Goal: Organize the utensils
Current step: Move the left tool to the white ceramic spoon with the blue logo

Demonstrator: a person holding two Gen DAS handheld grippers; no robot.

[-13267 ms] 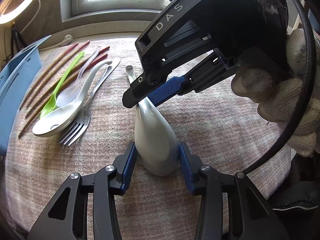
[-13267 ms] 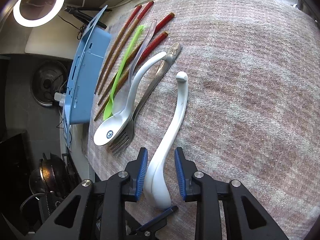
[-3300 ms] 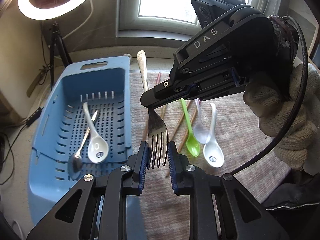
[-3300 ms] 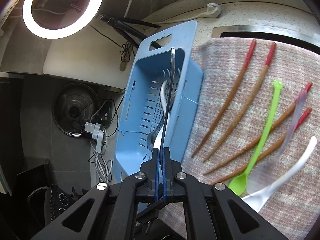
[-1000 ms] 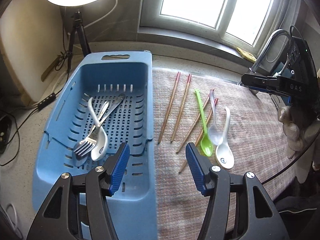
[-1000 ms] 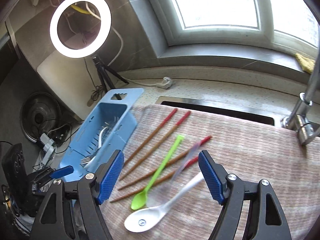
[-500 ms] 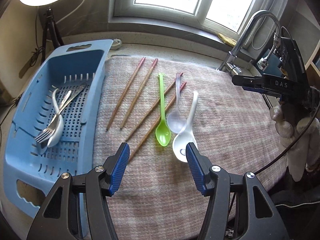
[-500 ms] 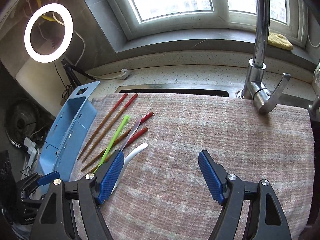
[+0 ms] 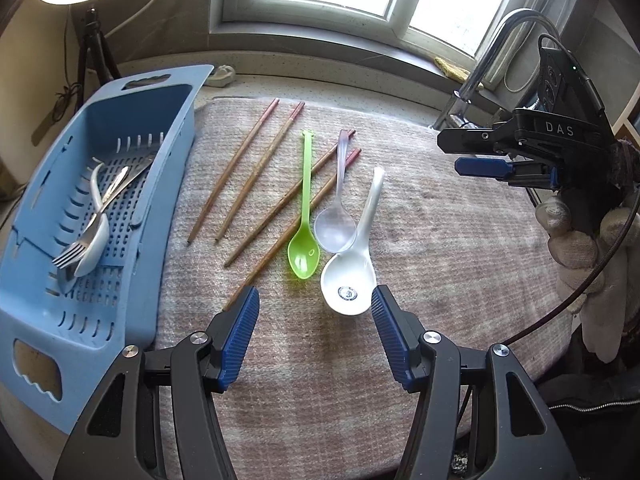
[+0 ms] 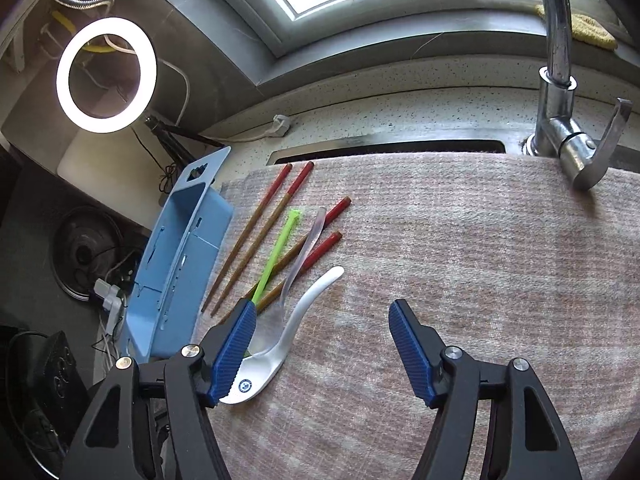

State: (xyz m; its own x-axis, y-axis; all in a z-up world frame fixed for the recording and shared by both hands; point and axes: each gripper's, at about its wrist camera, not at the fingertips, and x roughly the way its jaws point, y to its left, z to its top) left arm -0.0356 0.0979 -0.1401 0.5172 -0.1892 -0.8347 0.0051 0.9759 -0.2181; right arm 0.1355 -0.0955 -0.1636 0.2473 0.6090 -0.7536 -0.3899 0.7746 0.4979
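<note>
On the pinkish mat [image 9: 440, 240] lie a white ceramic spoon [image 9: 352, 264], a clear plastic spoon [image 9: 336, 224], a green plastic spoon [image 9: 305, 236] and several red-tipped wooden chopsticks [image 9: 240, 168]. The blue basket [image 9: 160, 184] at left holds a fork [image 9: 86, 236] and a white spoon [image 9: 95, 240]. My left gripper [image 9: 314, 344] is open and empty, just short of the white spoon's bowl. My right gripper [image 10: 322, 348] is open and empty above the mat; it shows at right in the left wrist view [image 9: 472, 152]. The white spoon [image 10: 288, 332] lies by its left finger.
A chrome tap [image 10: 560, 92] stands at the mat's far right corner, a sink slot [image 10: 384, 148] behind the mat. A ring light [image 10: 106, 74] on a tripod stands beyond the basket. A window sill runs along the back. The counter edge drops off at left.
Both grippers have come lower and closer over the mat, toward the spoons. Both stay open and empty. The utensils have not moved.
</note>
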